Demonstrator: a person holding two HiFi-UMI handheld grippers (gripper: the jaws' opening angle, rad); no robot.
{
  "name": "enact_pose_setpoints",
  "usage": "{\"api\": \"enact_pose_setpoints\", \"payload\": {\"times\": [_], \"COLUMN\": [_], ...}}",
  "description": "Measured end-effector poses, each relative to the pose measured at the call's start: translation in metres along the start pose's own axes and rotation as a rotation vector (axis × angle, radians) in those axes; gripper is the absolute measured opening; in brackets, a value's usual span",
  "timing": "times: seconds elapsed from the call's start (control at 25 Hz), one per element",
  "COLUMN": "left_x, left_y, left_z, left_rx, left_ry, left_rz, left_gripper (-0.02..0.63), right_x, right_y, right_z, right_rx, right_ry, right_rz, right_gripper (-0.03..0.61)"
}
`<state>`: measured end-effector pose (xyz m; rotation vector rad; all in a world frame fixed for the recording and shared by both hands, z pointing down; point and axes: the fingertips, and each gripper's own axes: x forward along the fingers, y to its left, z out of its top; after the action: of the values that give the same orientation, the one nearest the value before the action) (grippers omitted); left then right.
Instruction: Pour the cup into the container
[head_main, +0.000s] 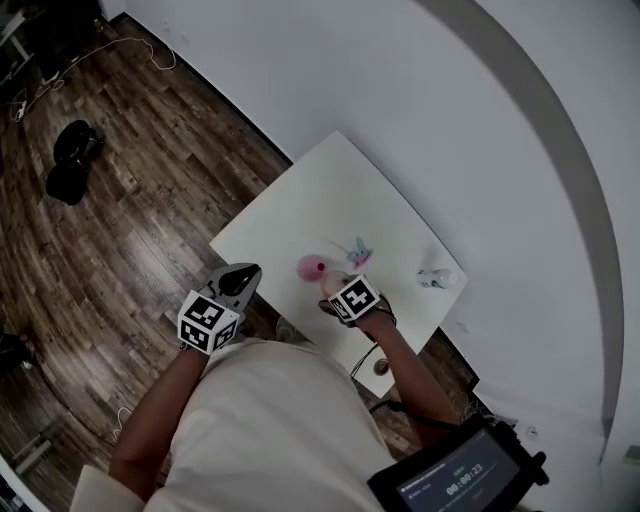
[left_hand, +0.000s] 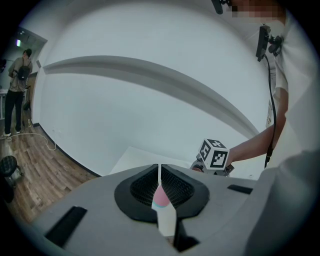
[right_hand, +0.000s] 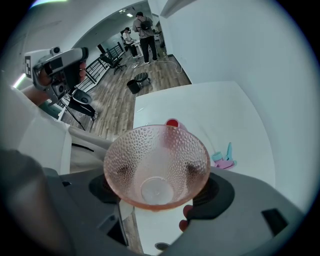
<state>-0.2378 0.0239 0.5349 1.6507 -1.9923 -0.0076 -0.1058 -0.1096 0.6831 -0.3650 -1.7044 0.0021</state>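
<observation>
My right gripper (right_hand: 156, 172) is shut on a pink, dimpled, see-through cup (right_hand: 157, 165). The cup's open mouth faces the camera, and I see nothing inside it. Just beyond its rim a small pink container (right_hand: 172, 123) with a red inside stands on the white table (right_hand: 210, 110). In the head view the right gripper (head_main: 338, 288) sits close beside that container (head_main: 312, 267) near the table's front edge. My left gripper (head_main: 238, 285) hangs off the table's left edge, above the floor. Its jaws (left_hand: 160, 190) are shut on nothing, with only a thin slit between them.
A pink and blue toy (head_main: 357, 252) lies behind the container. A small clear object (head_main: 437, 278) sits near the table's right edge. Black chairs (head_main: 70, 160) stand on the wood floor at left. People (right_hand: 145, 25) stand far off. A dark screen (head_main: 455, 478) is at lower right.
</observation>
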Motion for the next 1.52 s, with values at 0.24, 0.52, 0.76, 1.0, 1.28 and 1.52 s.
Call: {"api": "enact_pose_setpoints", "payload": {"times": [0.24,0.52,0.76,1.0,1.28,1.52], "left_x": [0.001,-0.003,-0.004,-0.004,-0.001,-0.001], "left_y": [0.007,0.014,0.018,0.022,0.02,0.022], "left_z": [-0.011,-0.009,-0.007,-0.004,-0.003,-0.002], "left_rx": [-0.007,-0.021,-0.029,-0.03,-0.029,-0.029], "left_ry": [-0.004,-0.006,-0.011,-0.012,-0.013,-0.016], "left_rz": [-0.002,-0.001,-0.002,-0.01,-0.021,-0.022], "left_gripper": [0.012,0.011,0.012,0.012,0.012,0.011], "right_x": [0.012,0.012,0.011,0.012,0.011,0.01], "right_y": [0.003,0.004,0.005,0.007,0.009,0.01], "right_z": [0.0,0.004,0.009,0.009,0.006,0.005], "right_rx": [0.007,0.008,0.003,0.017,0.04,0.034], "right_ry": [0.039,0.087,0.119,0.154,0.186,0.217], "right_rz": [0.044,0.073,0.087,0.103,0.129,0.142], "right_gripper": [0.376,0.376,0.376,0.376,0.376,0.376]}}
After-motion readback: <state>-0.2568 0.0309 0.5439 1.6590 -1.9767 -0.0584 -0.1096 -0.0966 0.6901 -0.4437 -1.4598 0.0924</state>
